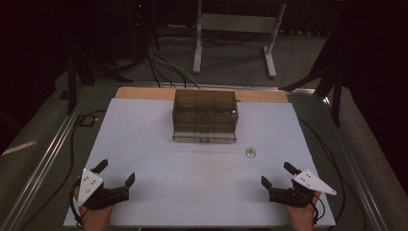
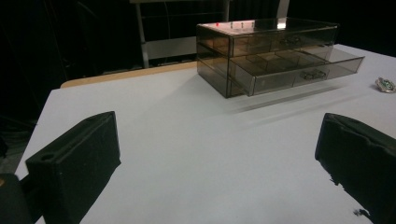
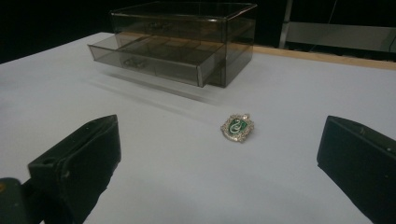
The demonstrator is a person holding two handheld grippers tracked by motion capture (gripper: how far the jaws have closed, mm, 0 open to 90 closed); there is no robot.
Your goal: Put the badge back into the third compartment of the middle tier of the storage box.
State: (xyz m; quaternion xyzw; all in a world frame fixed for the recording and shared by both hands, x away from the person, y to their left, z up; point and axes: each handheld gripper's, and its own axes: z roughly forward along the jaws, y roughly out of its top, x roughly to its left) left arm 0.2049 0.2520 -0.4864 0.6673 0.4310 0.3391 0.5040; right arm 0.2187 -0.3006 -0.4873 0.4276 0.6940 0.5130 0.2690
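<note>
High view. A white table (image 1: pixel 159 144) carries a smoked-transparent drawer box (image 1: pixel 205 115) near its far middle, with the lower drawer (image 1: pixel 204 138) pulled slightly toward the person. A small crest-shaped pendant (image 1: pixel 250 152) lies on the bare surface just right of and nearer than the box. The left gripper (image 1: pixel 117 173) rests at the near left edge, the right gripper (image 1: pixel 275 174) at the near right edge; both are held with jaws spread wide and nothing between them. The pendant lies nearer the right gripper, ahead of it, and well apart from the left.

Left gripper view. Both black jaws stand far apart over bare table. The drawer box (image 2: pixel 266 51) sits ahead to the right, its lower drawer (image 2: pixel 299 70) extended; the dividers form compartments whose contents cannot be made out. The pendant (image 2: pixel 385 84) lies at the far right edge.

Right gripper view. The jaws gape, empty. The pendant (image 3: pixel 237 127), green-centred with a pale metal rim, lies flat ahead between them, apart from both. Behind it stands the drawer box (image 3: pixel 187 37), whose open drawer (image 3: pixel 149 58) appears empty.
</note>
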